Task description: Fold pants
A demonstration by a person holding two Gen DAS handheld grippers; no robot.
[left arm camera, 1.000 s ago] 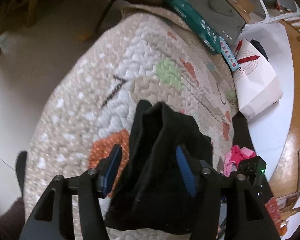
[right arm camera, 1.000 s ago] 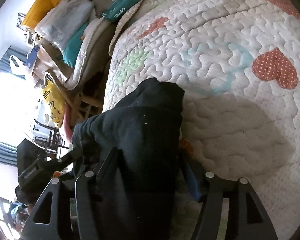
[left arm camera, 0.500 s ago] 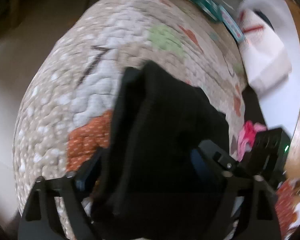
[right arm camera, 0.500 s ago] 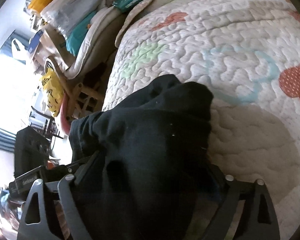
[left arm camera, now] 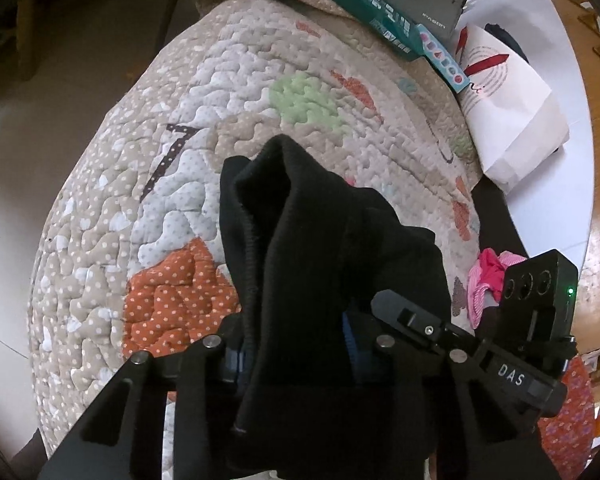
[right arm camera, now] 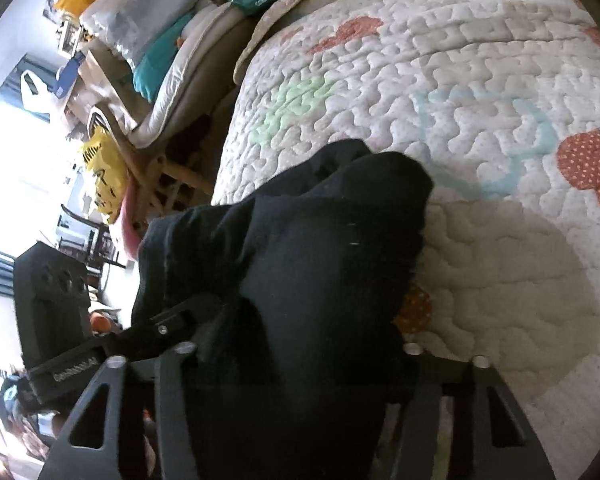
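Note:
The black pants (left arm camera: 324, 240) hang bunched between both grippers above a quilted mat (left arm camera: 204, 92). My left gripper (left arm camera: 296, 344) is shut on a thick fold of the pants; its blue pads are mostly buried in cloth. In the right wrist view the pants (right arm camera: 308, 248) drape over my right gripper (right arm camera: 300, 344), which is shut on them; its fingertips are hidden by fabric. The other gripper shows at each view's side: the right gripper body (left arm camera: 536, 292) and the left gripper body (right arm camera: 52, 296).
The quilted mat (right arm camera: 460, 60) has orange, green and blue patches. Teal boxes (left arm camera: 364, 4) and a grey case lie at its far edge. A white paper bag (left arm camera: 508, 108) and pink cloth (left arm camera: 488, 280) are to the right. Stacked bedding (right arm camera: 152, 32) and a wooden rack stand left.
Both grippers have closed on the pants and lifted the bunched cloth. The two grippers have come closer together.

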